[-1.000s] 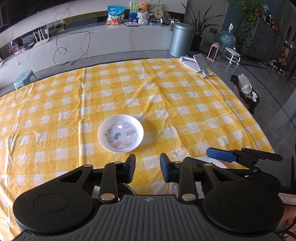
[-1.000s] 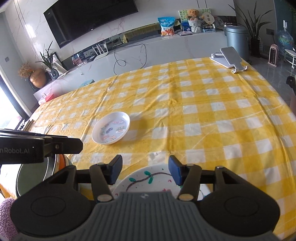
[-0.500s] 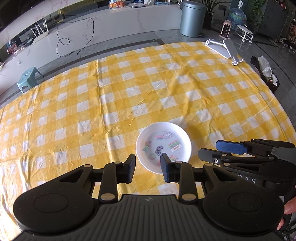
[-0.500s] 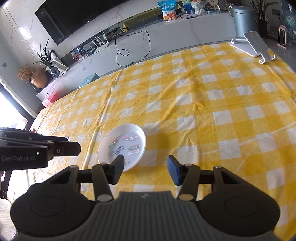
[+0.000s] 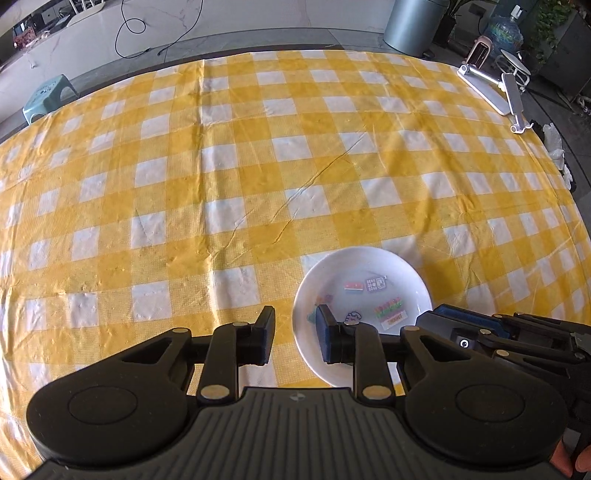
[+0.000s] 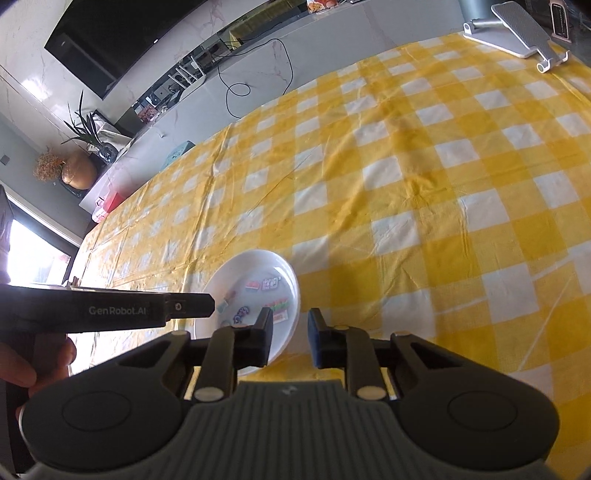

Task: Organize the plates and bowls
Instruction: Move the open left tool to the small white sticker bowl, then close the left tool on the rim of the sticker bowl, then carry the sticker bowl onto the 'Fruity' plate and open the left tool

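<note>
A small white plate (image 5: 364,291) with colourful stickers inside lies on the yellow checked tablecloth (image 5: 258,166). My left gripper (image 5: 294,338) is open and empty, with the plate's left rim between its fingers. In the right wrist view the same plate (image 6: 258,291) sits just ahead, and my right gripper (image 6: 290,339) is open with the plate's right rim between its fingers. The right gripper also shows in the left wrist view (image 5: 480,326) at the plate's right edge. The left gripper shows in the right wrist view (image 6: 177,307) over the plate's left edge.
A white phone stand (image 5: 502,92) sits at the table's far right corner, also in the right wrist view (image 6: 517,33). A grey bin (image 5: 413,24) and a teal stool (image 5: 48,96) stand on the floor beyond the table.
Both grippers have moved forward and down onto the white plate from either side. The right gripper's fingers have narrowed. The painted plate and metal bowl seen earlier are out of view.
</note>
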